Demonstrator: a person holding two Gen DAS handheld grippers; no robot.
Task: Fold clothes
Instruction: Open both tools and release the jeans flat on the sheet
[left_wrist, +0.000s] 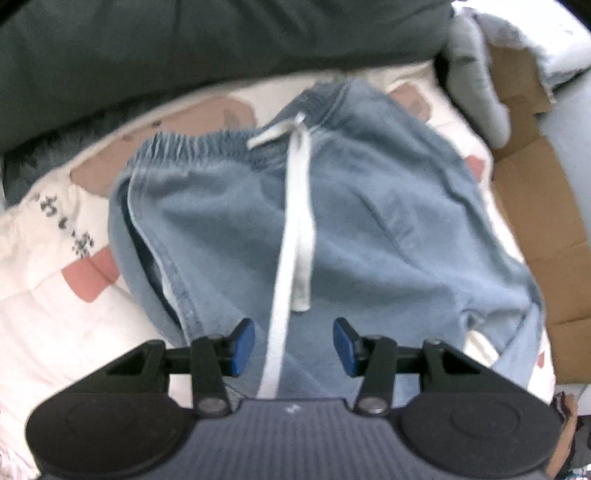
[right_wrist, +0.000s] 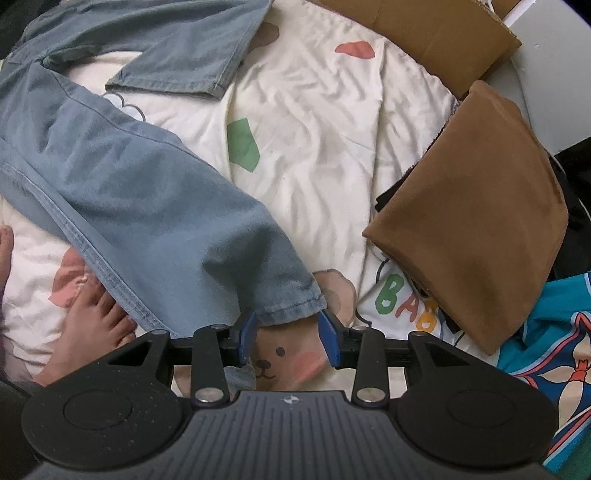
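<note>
Looking down from the left wrist camera, the left gripper (left_wrist: 293, 345) hangs over the upper part of the light blue trousers (left_wrist: 332, 229). Its two blue pads (left_wrist: 243, 345) stand clearly apart, about half spread, and nothing is pinched between them. One end of the white drawstring (left_wrist: 291, 258) runs down through the gap between the pads, but the pads do not press on it. The elastic waistband (left_wrist: 207, 146) lies at the far side of this view, below a dark grey cushion (left_wrist: 184, 44). The picture is somewhat blurred.

From the right wrist camera, the right gripper (right_wrist: 288, 338) points down at the hem of one trouser leg (right_wrist: 291, 306). Its jaws are also about half spread. The hem edge lies just at the fingertips (right_wrist: 330, 339), between them, yet the pads do not squeeze the cloth; whether they touch it I cannot tell. The second trouser leg (right_wrist: 177, 55) lies further away, well apart from the first.

The trousers lie spread on a cream bed sheet (right_wrist: 314, 129) printed with bears and coloured shapes. A folded brown garment (right_wrist: 472, 221) rests near the right side, and a turquoise patterned cloth (right_wrist: 554, 332) lies beside it. A bare foot (right_wrist: 92, 325) of the person touches the near trouser leg at the left.
</note>
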